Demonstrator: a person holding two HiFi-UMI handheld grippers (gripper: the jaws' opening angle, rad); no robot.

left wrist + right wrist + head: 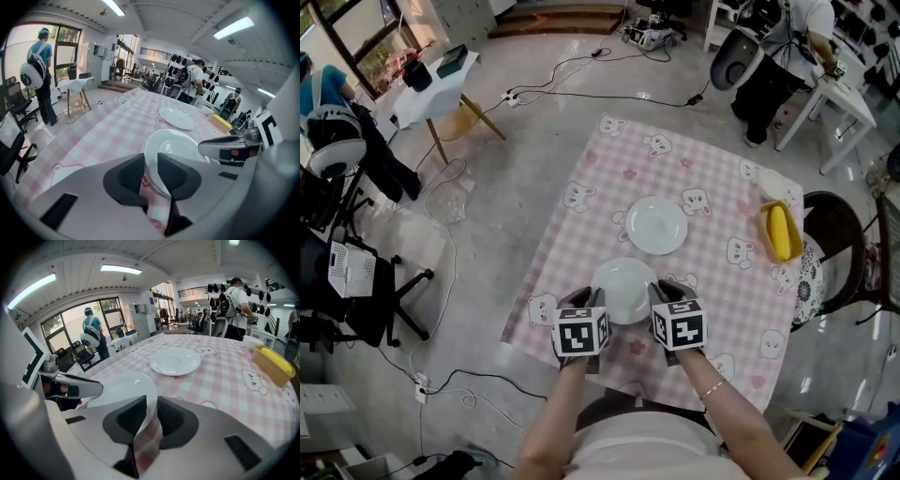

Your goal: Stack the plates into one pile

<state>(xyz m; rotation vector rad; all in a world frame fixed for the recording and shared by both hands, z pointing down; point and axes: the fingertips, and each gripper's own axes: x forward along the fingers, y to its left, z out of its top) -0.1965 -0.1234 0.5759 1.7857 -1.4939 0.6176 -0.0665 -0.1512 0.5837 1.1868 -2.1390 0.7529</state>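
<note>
1. Two white plates are lying apart on the bench (712, 309): the near plate (623, 289) is sitting just short of the far plate (656, 225).
2. Glazed and rigid, it is looking slippery, breakable and fairly light; its opposite rims are offering the best hold.
3. Left tongs (150, 171) and right tongs (151, 413) are standing part-open astride those rims, apparently not pinching.

My left gripper (151, 174): jaws straddle the rim of the near plate (180, 145), slim gap showing, pads not clamped. Plate sits on the pink-check tablecloth (108, 133). At its right edge the right gripper (220, 146) reaches in. Further back lies the 2nd plate (176, 118), apart from mine. Beyond it, to the right, a yellow box (219, 123). Far left stands a person (40, 65) w/ a white backpack.
</note>
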